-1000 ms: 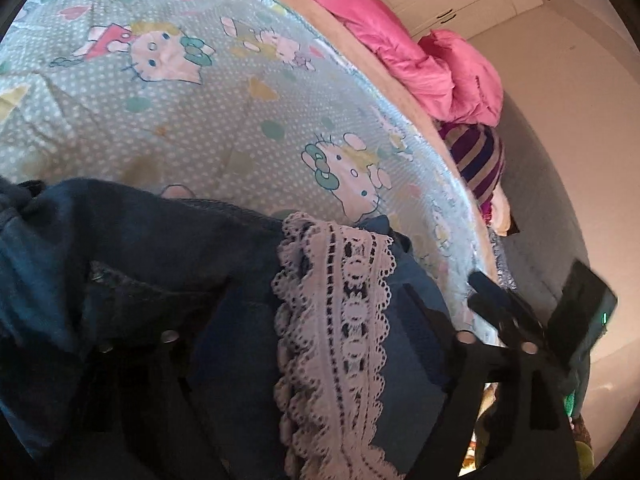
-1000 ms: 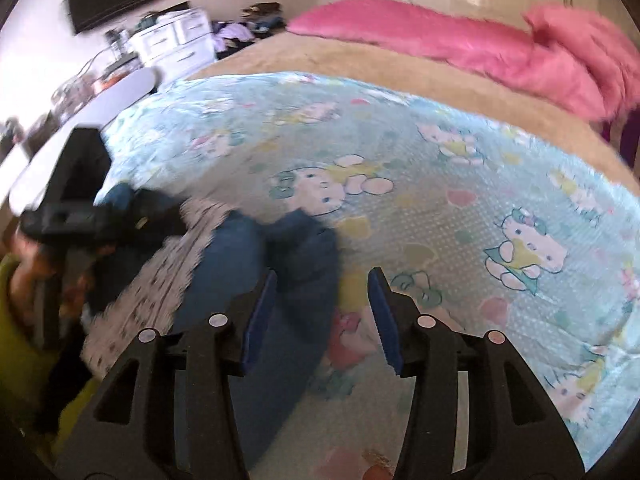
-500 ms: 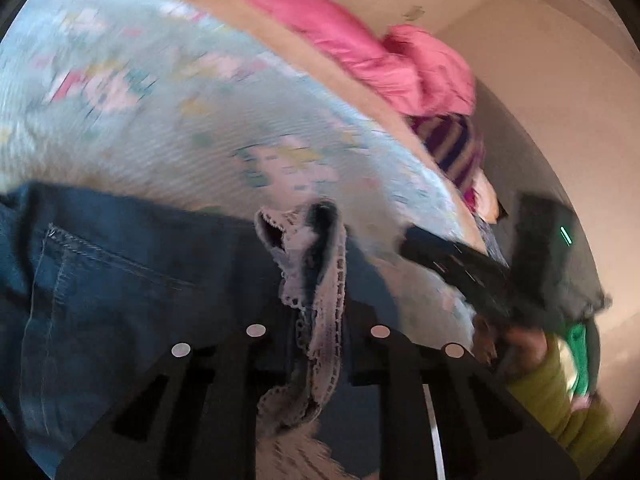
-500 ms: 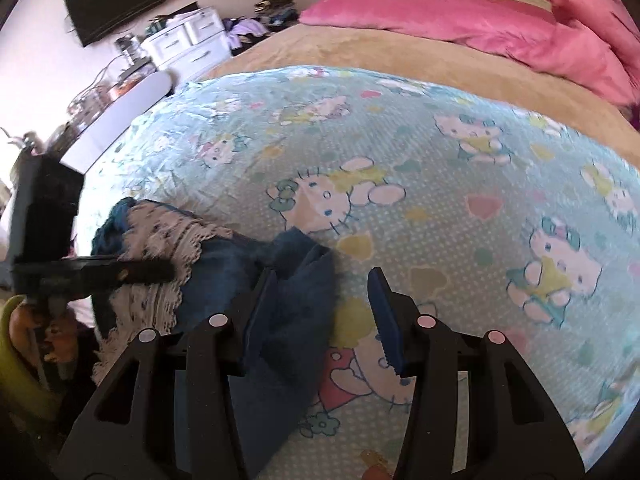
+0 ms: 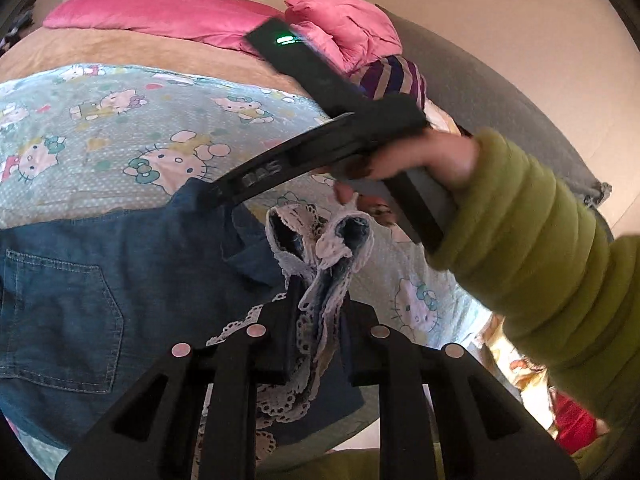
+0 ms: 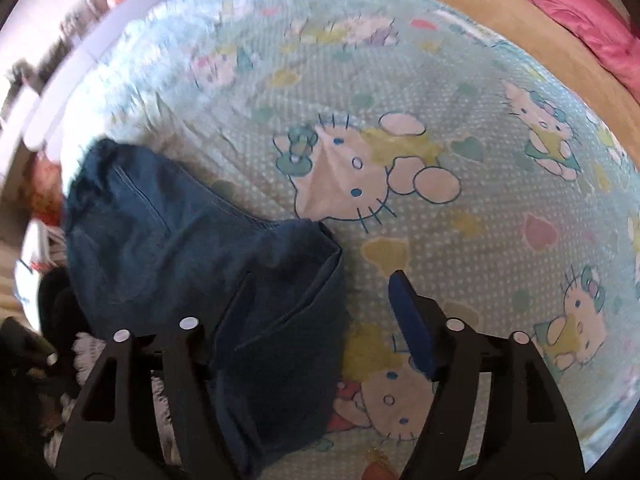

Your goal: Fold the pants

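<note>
Pants [image 5: 92,280] of blue denim lie on the bed [image 5: 120,128], long axis from 9 toward 3 o'clock, waist cut off at 9. Left gripper [image 5: 318,300] pinches the lace hem [image 5: 320,248], newly lifted and bunched. Right gripper [image 6: 320,316], jaws just widened, straddles a blurred denim fold.

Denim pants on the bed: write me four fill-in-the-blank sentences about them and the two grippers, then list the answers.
1. The left gripper is shut on the white ____ hem of the denim pants.
2. The right gripper has its jaws ____, with the denim only beside one finger.
3. The pants lie on a bedsheet printed with cartoon ____.
4. The sleeve on the arm holding the right gripper is ____.

Answers: lace; open; cats; green
</note>
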The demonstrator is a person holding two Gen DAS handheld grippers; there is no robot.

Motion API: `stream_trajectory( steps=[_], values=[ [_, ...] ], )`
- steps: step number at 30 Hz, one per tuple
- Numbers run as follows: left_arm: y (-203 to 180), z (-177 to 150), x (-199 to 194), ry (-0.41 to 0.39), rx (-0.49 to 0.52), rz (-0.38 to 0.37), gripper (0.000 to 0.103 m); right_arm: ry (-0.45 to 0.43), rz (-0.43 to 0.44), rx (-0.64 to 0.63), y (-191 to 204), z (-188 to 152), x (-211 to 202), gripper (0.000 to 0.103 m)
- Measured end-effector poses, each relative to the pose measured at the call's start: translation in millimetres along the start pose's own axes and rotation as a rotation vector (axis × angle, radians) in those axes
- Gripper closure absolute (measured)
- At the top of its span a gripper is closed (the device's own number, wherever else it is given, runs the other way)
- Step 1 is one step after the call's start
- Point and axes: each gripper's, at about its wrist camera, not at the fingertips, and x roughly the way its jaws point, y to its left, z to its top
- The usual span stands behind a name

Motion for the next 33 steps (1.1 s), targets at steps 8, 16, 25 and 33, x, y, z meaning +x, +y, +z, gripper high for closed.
stream_trajectory(
  steps=[8,16,25,33],
  values=[
    [9.0,7.9,-9.9,-0.029,0.018,0.065,0.087,0.072,-0.105,-0.033,-30.7,-23.9,-4.5,0.07],
    [65.4,31.5,-15.8,-0.059,-0.068,0.153,0.087,-0.032,-0.027,0.125,-82.1,-39.5,-23.4,0.064],
    [131.8,50.3,-14.9,-0.06,-0.201,0.175,0.087,-0.198,0.024,0.066,-88.5,-53.1,-60.3,0.065],
    [157.1,30.1,-4.8,-0.033,-0.336,0.027,0.058,-0.252,0.1,-0.133,-37.5,-37.7,-55.7,0.065]
  ],
)
